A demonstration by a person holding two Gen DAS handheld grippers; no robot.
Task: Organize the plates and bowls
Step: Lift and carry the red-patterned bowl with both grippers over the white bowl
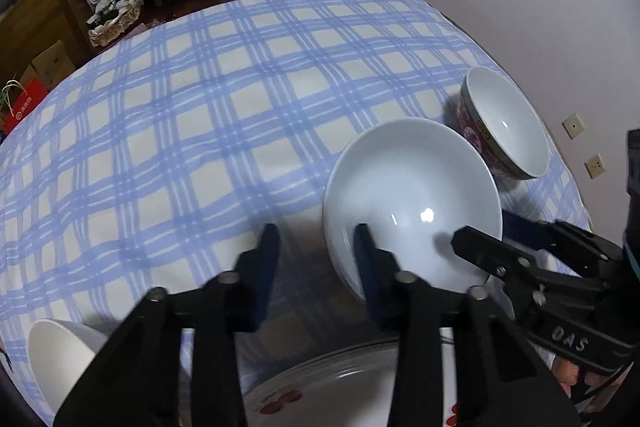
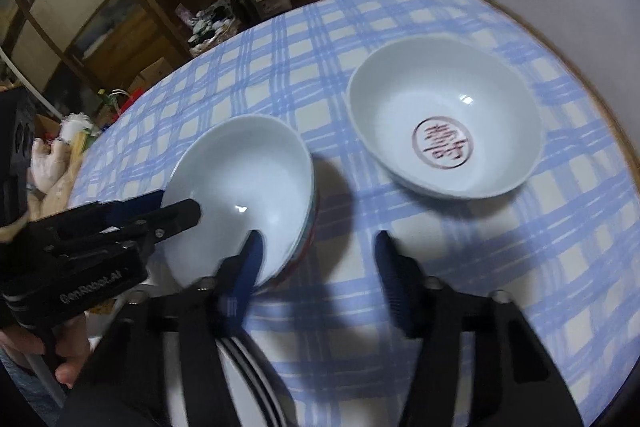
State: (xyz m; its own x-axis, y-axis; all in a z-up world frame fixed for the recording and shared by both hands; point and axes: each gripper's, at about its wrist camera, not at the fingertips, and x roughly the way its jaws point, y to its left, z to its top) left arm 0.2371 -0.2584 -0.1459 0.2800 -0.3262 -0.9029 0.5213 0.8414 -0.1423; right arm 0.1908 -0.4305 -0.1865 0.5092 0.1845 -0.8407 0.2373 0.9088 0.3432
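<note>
On the blue-checked tablecloth (image 1: 200, 131) a plain white bowl (image 1: 412, 203) is seen near centre, both grippers converging on its rim. The left gripper (image 1: 316, 247) is spread wide, one finger over the near rim — nothing grasped. The right gripper (image 2: 318, 255) is likewise released, straddling the same bowl's edge. The red-patterned bowl (image 2: 444, 123) sits just beside, likely the nesting target. A plate (image 1: 340, 387) with red marks is kept below, another white bowl (image 1: 60, 359) at lower left — stacking not yet done.

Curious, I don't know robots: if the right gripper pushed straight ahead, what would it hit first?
Likely the plain white ceramic bowl: the right gripper has its left finger over that rim. Between open fingers lies only blue-checked tablecloth; depth unclear.
</note>
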